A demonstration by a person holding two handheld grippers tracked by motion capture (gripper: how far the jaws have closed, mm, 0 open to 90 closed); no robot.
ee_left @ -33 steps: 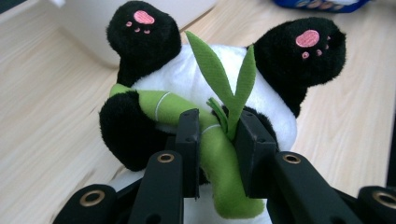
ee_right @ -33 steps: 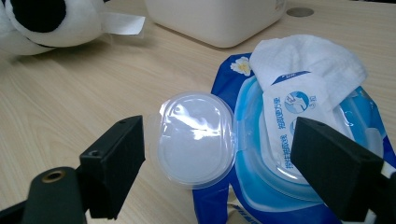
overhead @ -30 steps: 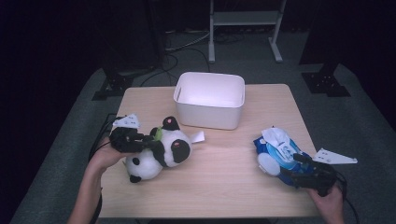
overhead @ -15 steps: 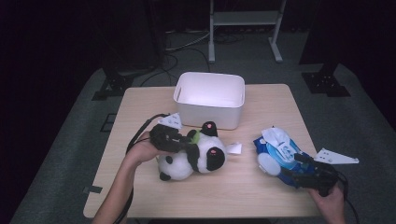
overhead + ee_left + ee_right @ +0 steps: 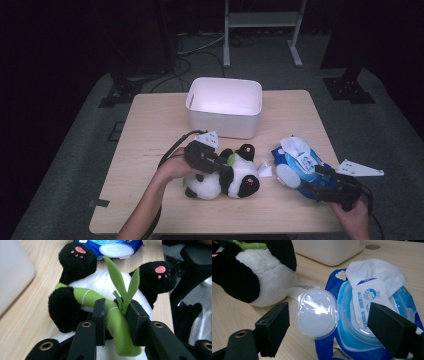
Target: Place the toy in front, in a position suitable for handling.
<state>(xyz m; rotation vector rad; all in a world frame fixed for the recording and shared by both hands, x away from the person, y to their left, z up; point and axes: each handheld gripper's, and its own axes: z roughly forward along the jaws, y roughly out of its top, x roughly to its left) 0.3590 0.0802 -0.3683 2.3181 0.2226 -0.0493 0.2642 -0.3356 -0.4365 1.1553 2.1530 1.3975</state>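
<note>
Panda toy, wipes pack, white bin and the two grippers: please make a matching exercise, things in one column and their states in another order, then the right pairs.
Things:
1. panda toy
2. wipes pack
3. white bin
4. right gripper

States:
A. jaws open, wide apart, above the pack
B. lid flipped open, a wipe sticking out
C. held by its green bamboo stalk in the left gripper
D. stands at the far side of the table

Pairs: 1-C, 2-B, 3-D, 4-A
</note>
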